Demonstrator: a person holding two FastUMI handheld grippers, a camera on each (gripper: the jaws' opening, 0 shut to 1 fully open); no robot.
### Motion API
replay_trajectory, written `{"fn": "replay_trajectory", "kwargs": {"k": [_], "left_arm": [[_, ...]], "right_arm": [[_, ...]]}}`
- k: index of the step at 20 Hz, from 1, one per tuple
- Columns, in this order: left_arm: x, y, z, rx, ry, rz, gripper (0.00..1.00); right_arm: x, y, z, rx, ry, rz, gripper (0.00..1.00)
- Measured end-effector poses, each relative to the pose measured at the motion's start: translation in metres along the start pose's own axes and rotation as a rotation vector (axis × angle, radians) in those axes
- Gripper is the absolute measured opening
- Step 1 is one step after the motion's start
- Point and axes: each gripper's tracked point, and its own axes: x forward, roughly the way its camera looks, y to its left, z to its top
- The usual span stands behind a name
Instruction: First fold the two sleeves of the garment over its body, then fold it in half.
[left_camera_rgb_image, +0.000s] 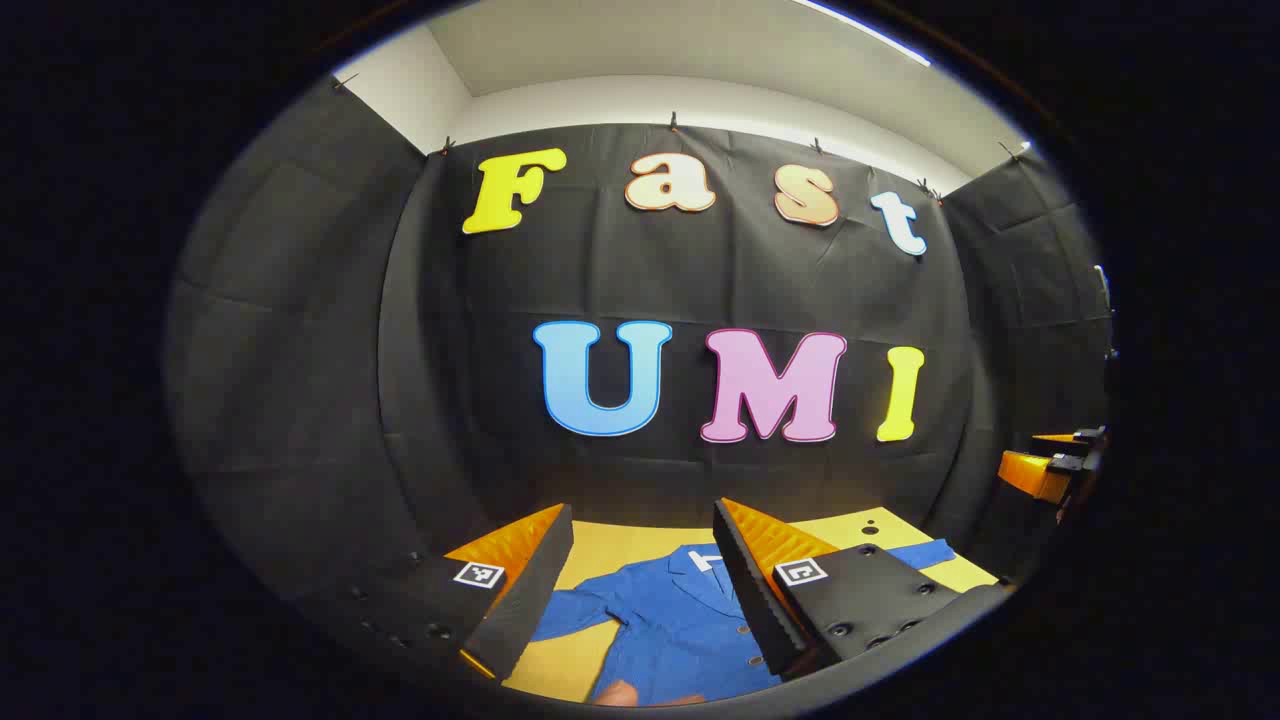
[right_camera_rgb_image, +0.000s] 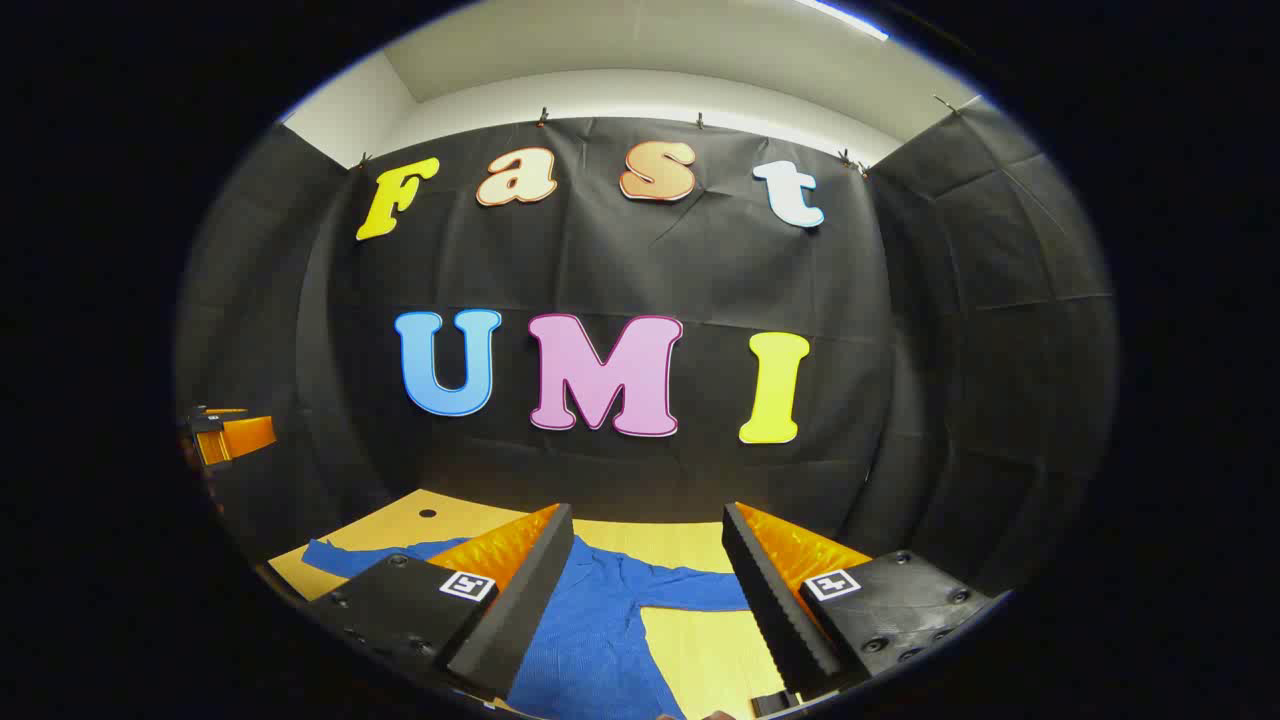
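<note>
Below and ahead of both grippers, a blue shirt lies flat on a yellow table, collar toward the far wall, buttons down the front, both sleeves spread out sideways, not folded yet.

In the left gripper view the left gripper hangs above the shirt, fingers spread wide, nothing between them; collar and one sleeve show through the gap. That sleeve runs out past its left finger over bare table. The other sleeve pokes out beyond its right finger, toward the table's far right corner. Far table edge sits just under the black cloth wall. A fingertip of the person's hand shows at the bottom edge.

In the right gripper view the right gripper is also wide open, empty, raised above the shirt. One sleeve stretches left of it toward the table corner near a small dark hole; the other sleeve crosses the gap between its fingers. Bare tabletop lies between and beneath its fingers.

Each gripper sees the other off to the side, well apart, at similar height: right one, left one.
</note>
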Motion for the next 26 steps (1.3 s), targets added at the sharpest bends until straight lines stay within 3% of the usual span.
{"fn": "replay_trajectory", "kwargs": {"k": [7, 8, 13, 14, 19, 26], "left_arm": [[0.005, 0.005, 0.002, -0.008, 0.0, -0.001, 0.81], [0.005, 0.005, 0.0, -0.007, 0.003, -0.002, 0.81], [0.006, 0.005, -0.001, -0.006, 0.007, -0.006, 0.8], [0.006, 0.006, -0.002, -0.007, 0.008, -0.004, 0.8], [0.007, 0.013, -0.004, -0.01, 0.01, 0.013, 0.8], [0.013, 0.014, -0.016, -0.048, 0.035, 0.021, 0.81]], "right_arm": [[0.002, 0.007, 0.009, -0.022, -0.018, 0.0, 0.96], [0.002, 0.007, 0.01, -0.019, -0.019, 0.001, 1.0], [0.001, 0.012, 0.011, -0.03, -0.02, 0.009, 0.89], [0.002, 0.013, 0.01, -0.028, -0.02, 0.011, 0.96], [0.012, 0.01, 0.006, -0.017, -0.007, 0.013, 0.96], [0.048, -0.039, -0.028, -0.042, 0.1, -0.027, 0.96]]}}
